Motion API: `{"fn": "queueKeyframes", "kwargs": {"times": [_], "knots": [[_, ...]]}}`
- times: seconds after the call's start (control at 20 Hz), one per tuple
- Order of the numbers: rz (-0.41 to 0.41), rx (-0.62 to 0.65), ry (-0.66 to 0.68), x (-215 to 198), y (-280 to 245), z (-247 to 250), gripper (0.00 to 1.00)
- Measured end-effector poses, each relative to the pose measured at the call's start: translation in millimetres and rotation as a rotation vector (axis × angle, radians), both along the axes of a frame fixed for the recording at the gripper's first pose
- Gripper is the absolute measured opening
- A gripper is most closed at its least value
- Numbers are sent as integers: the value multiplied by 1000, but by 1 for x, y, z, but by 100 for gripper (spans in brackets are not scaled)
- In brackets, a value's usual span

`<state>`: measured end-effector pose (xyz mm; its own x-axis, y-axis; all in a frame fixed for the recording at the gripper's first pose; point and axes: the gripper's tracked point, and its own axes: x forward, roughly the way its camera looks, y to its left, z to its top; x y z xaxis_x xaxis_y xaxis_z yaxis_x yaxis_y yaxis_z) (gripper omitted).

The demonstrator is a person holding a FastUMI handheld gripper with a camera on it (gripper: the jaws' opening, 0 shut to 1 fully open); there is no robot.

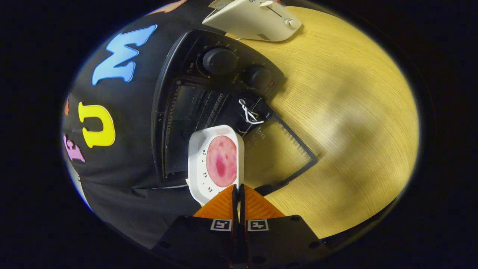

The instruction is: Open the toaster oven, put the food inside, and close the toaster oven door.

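While the black toaster oven (pixel 209 97) stands with its glass door (pixel 278 153) lowered, a white square plastic plate (pixel 214 162) bearing a pink round meat slice (pixel 221 161) is pinched at its rim by the gripper (pixel 238 190), fingers nearly closed. Light and stiff, it is judged prone to tilting; the slice could slide.

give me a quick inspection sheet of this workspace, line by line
surface: wooden table, bare beside the oven
job's things: black toaster oven, door open; white plate with pink food held in front of the opening, not yet inside
clutter: cream appliance beyond the oven
gripper: gripper fingers closed on the plate's near edge
cables: white wire tie by the oven door hinge
surroundings: black cloth booth wall
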<state>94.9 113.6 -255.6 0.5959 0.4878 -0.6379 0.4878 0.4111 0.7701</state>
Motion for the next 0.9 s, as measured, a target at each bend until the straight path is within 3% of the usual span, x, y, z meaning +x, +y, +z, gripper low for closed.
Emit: {"fn": "queueKeyframes", "kwargs": {"times": [0.4,0.7,0.9], "knots": [[-158,50,-48,63,7,5,1],[-281,-25,-143,104,1,6,2],[-304,-97,-100,109,-4,-14,2]]}}
